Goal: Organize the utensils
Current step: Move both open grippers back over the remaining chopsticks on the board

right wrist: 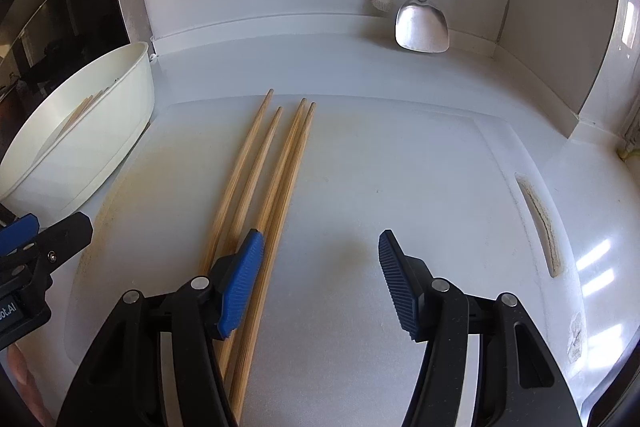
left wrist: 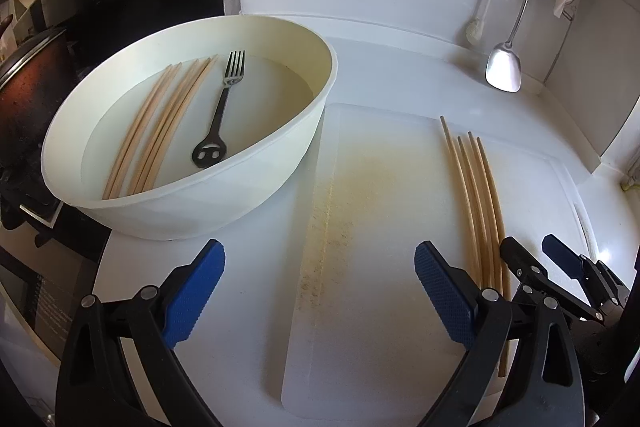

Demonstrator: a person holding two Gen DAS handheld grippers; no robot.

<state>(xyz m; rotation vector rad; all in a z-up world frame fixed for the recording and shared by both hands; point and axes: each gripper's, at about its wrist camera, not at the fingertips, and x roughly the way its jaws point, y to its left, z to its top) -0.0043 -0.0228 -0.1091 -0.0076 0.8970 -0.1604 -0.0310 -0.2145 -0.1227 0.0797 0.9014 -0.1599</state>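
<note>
Presently: four chopsticks (right wrist: 264, 195) on the cutting board (right wrist: 400, 167), long axis running away from me, under my right gripper's (right wrist: 320, 267) left finger; jaws apart, empty; left gripper (left wrist: 320, 287) farther, likewise empty.

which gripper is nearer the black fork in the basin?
Left. The left gripper hangs open just in front of the white basin holding the black fork. The right gripper is over the cutting board, beside the loose chopsticks.

Four wooden chopsticks (right wrist: 264, 187) lie side by side on a white cutting board (right wrist: 400, 187) at centre frame. The right gripper (right wrist: 320, 279) hangs over them, jaws apart, nothing held. A white basin (right wrist: 100, 131) sits at left.
</note>
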